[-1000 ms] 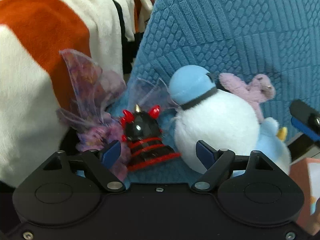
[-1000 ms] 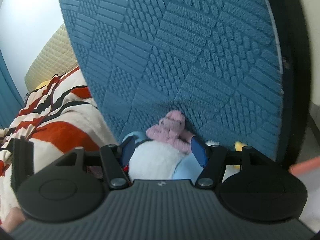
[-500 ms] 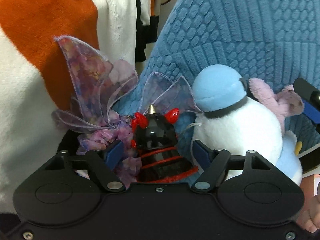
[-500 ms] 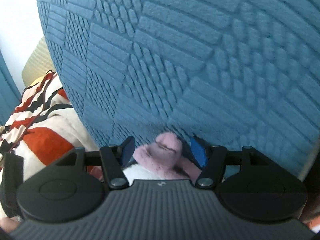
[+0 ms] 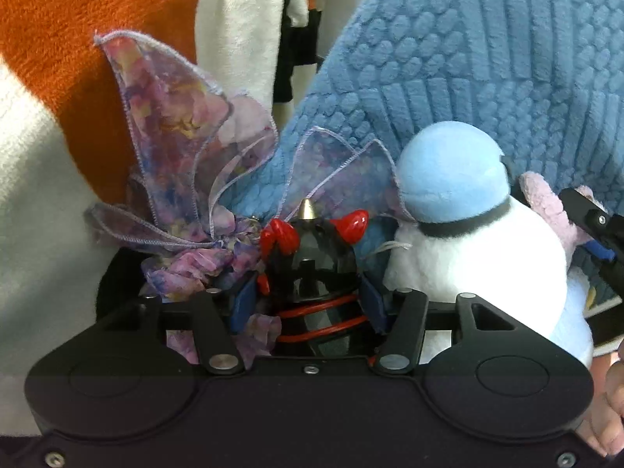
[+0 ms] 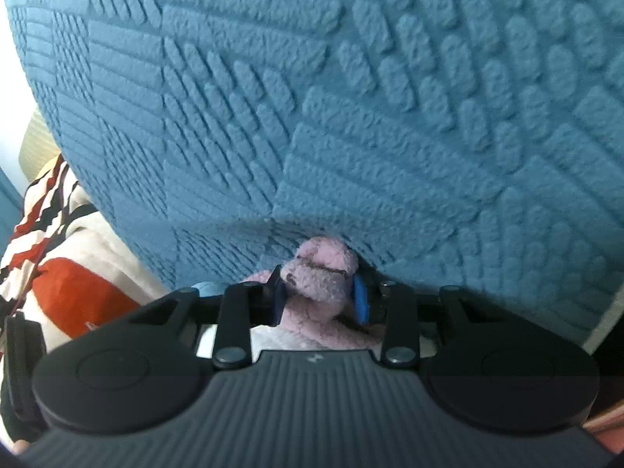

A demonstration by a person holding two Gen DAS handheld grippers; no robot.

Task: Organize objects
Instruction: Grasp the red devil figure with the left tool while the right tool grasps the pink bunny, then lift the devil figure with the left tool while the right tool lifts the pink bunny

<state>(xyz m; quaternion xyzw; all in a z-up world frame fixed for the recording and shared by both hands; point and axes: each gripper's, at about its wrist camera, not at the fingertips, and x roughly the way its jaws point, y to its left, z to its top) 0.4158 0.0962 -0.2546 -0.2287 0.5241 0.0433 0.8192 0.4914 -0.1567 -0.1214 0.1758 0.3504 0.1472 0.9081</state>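
My left gripper [image 5: 308,298] is shut on a black toy with red horns and red rings [image 5: 312,261], which sits against a blue textured cushion [image 5: 487,78]. A purple sheer bow [image 5: 183,179] lies just left of the toy. A white and light-blue plush [image 5: 475,241] stands right of it. My right gripper [image 6: 318,298] is shut on a small pink plush [image 6: 319,277], pressed against the blue cushion [image 6: 312,97]. In the left wrist view the pink plush [image 5: 546,210] and the right gripper's finger [image 5: 589,214] show at the far right.
An orange and white fleece blanket [image 5: 78,58] fills the left side, also seen in the right wrist view [image 6: 70,284]. A pale woven object [image 6: 35,148] sits behind the cushion at far left.
Both grippers moved in and closed: the left onto the black horned toy, the right onto the pink plush. Both were open half a second ago.
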